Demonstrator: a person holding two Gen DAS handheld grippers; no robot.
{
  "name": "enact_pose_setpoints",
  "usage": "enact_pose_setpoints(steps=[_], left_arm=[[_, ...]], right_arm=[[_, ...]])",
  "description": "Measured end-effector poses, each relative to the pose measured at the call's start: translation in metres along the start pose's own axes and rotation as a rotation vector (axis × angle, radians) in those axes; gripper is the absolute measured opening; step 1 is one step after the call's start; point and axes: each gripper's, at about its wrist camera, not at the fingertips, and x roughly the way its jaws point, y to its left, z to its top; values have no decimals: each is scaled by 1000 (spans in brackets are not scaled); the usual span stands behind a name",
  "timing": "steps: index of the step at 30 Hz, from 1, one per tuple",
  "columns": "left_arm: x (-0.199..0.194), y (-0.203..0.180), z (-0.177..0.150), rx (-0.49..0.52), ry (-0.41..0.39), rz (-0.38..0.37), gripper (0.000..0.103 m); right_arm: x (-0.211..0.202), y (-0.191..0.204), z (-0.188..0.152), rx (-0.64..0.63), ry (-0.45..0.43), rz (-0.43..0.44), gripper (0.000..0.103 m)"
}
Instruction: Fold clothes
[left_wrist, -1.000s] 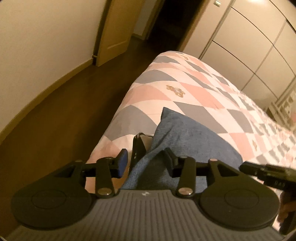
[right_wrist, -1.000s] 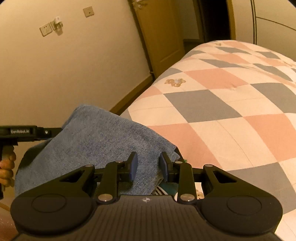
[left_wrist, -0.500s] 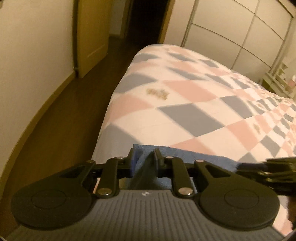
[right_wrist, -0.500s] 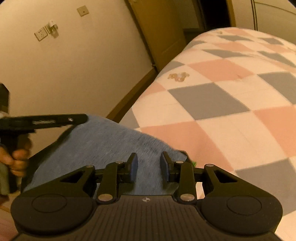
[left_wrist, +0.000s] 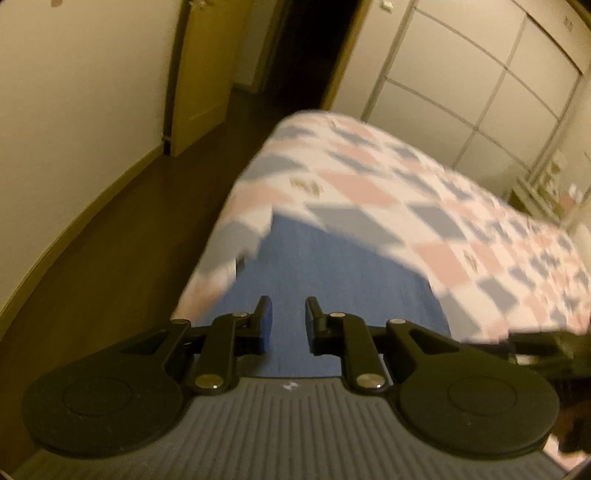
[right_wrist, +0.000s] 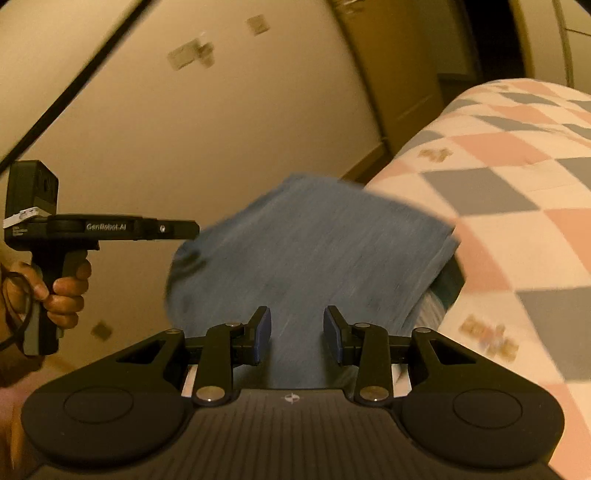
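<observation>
A blue denim-like garment (left_wrist: 332, 266) hangs over the near corner of the bed with the pink, grey and white checked quilt (left_wrist: 369, 184). My left gripper (left_wrist: 289, 319) is shut on its near edge, with blue cloth filling the narrow gap between the fingers. In the right wrist view the garment (right_wrist: 314, 236) is lifted, its far edge up against the wall. My right gripper (right_wrist: 297, 326) is shut on it too. The left gripper (right_wrist: 192, 229), held by a hand (right_wrist: 62, 291), meets the cloth's left edge. The right gripper (left_wrist: 535, 343) shows blurred at the left view's right edge.
Dark wooden floor (left_wrist: 129, 258) runs along the bed's left side beside a cream wall. An open door (left_wrist: 199, 74) and a dark doorway lie beyond the bed. White wardrobe fronts (left_wrist: 480, 92) stand on the far right. A black cable (right_wrist: 74, 88) crosses the upper left.
The left gripper, wide open a second ago, has closed on the garment's edge. Both grippers have swung upward with the cloth, which now spreads wider; both views are motion-blurred.
</observation>
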Motion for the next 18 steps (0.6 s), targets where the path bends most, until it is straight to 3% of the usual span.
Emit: enact_pose_setpoints(steps=[3, 6, 10, 13, 17, 18], left_arm=[[5, -2, -31, 26, 82, 53, 16], [17, 3, -52, 6, 114, 99, 16], [15, 4, -60, -17, 87, 128, 18], [11, 5, -60, -57, 81, 145, 19], [-15, -11, -54, -86, 68, 210, 19], [-24, -18, -53, -91, 65, 233, 24]], right_arm=[[9, 12, -19, -47, 62, -5, 37], [29, 20, -31, -108, 138, -31, 36], [30, 30, -33, -151, 127, -64, 37], [23, 37, -35, -149, 117, -78, 45], [-8, 39, -31, -57, 35, -66, 55], [-19, 40, -32, -32, 13, -62, 59]])
